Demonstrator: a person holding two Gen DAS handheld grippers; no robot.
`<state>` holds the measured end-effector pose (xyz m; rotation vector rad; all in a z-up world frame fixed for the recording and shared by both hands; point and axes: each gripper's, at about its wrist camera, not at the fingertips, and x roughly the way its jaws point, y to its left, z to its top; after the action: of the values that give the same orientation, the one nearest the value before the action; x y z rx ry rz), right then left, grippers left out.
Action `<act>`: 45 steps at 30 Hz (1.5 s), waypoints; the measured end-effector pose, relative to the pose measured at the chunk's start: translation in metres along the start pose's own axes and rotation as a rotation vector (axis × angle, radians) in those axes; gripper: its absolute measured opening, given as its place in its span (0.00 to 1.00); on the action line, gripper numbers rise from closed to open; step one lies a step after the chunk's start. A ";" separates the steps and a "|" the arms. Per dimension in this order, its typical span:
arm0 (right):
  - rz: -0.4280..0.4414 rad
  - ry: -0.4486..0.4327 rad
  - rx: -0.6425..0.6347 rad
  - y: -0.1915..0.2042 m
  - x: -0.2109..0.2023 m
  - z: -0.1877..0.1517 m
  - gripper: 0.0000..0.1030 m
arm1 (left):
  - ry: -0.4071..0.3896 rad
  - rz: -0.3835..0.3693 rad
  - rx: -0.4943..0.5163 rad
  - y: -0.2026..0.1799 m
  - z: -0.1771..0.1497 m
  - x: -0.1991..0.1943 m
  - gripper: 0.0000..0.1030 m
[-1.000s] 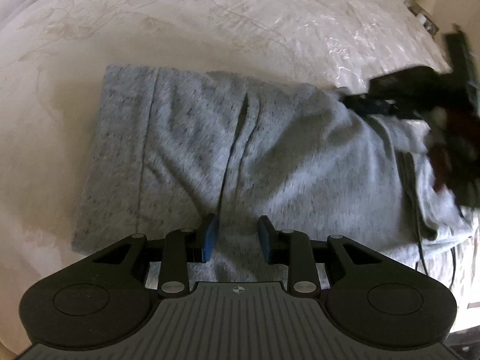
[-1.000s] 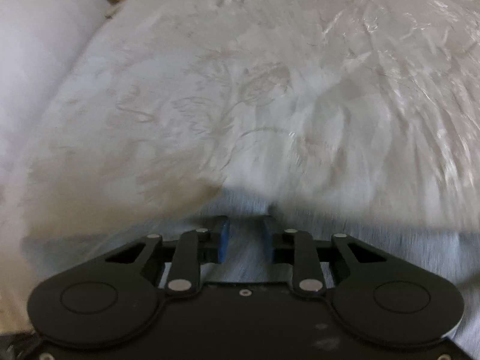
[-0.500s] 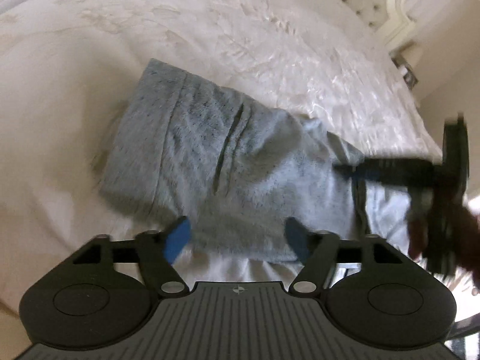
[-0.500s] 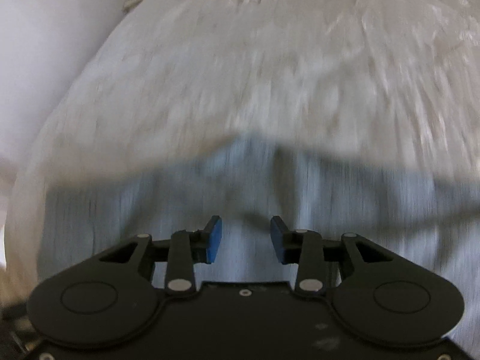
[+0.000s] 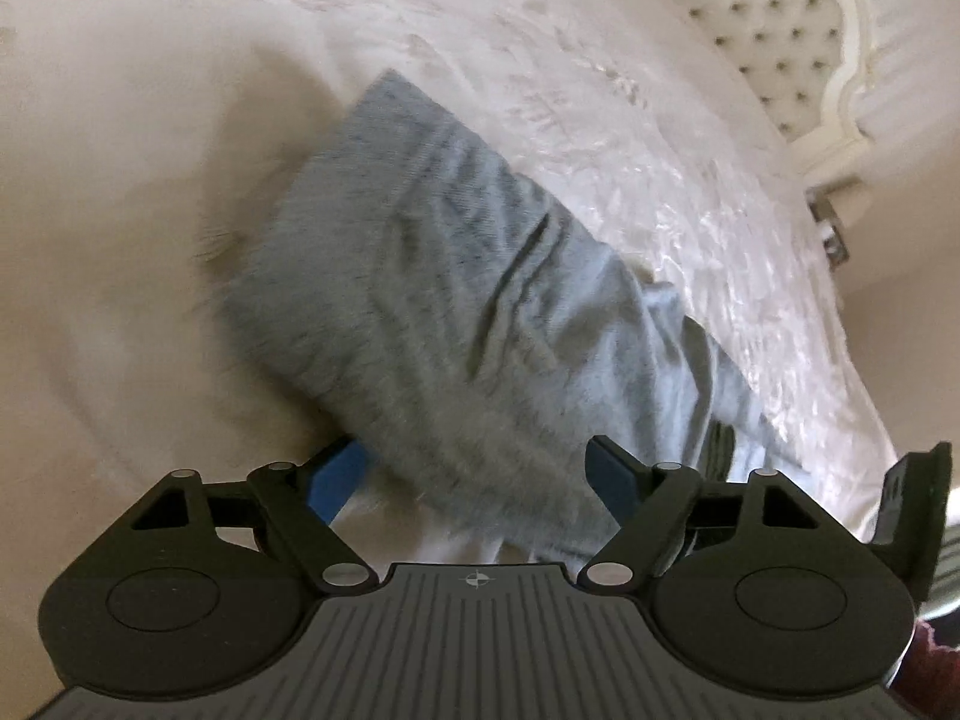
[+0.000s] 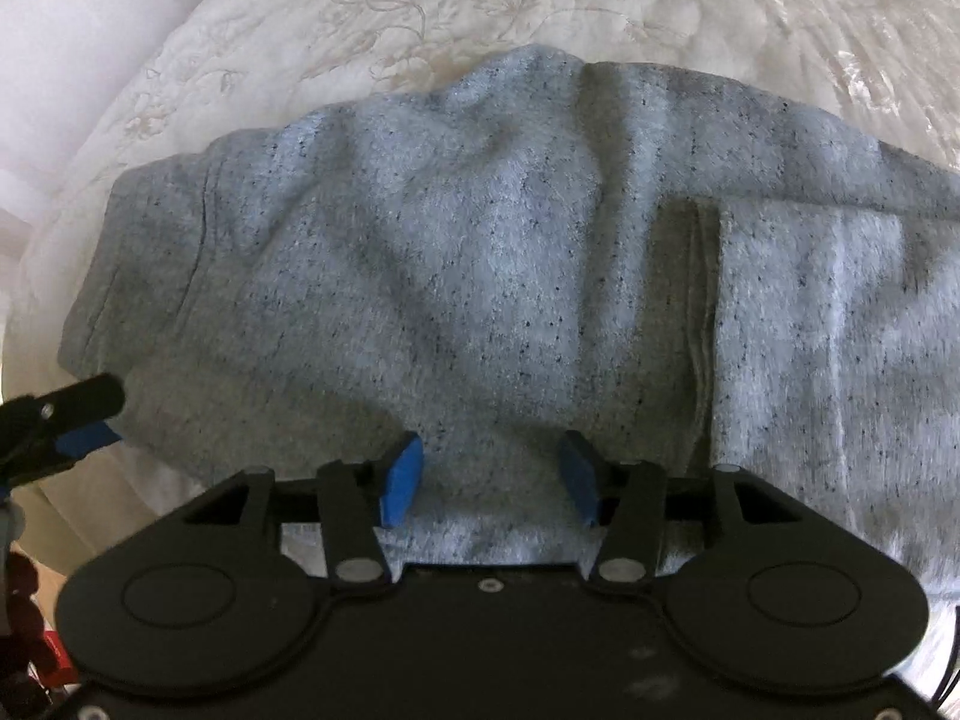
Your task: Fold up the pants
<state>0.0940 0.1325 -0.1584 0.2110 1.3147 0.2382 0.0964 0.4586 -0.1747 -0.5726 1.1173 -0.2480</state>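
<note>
While both jaws are opening, grey pants point(image 6: 510, 276) on bedspread point(image 5: 120, 240), cloth between them, unclamped.

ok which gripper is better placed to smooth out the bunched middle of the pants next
Right. The right gripper sits over the middle of the grey pants, jaws opening, nothing pinched. The left gripper is at the folded bundle's end.
</note>
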 end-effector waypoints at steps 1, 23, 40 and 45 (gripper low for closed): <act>-0.003 0.003 -0.005 0.002 0.000 0.001 0.53 | 0.005 0.003 0.012 -0.002 0.002 0.006 0.81; 0.008 -0.061 0.083 0.005 -0.045 -0.024 0.53 | -0.018 0.039 -0.103 0.006 0.010 0.034 0.32; 0.189 0.007 -0.036 -0.036 -0.038 -0.028 0.49 | -0.296 0.198 0.568 -0.184 -0.020 -0.032 0.23; 0.285 -0.088 0.046 -0.087 -0.089 -0.033 0.52 | -0.266 0.157 0.839 -0.262 -0.060 -0.013 0.24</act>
<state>0.0453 0.0243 -0.1086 0.4445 1.2014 0.4347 0.0615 0.2281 -0.0394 0.2248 0.7023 -0.4553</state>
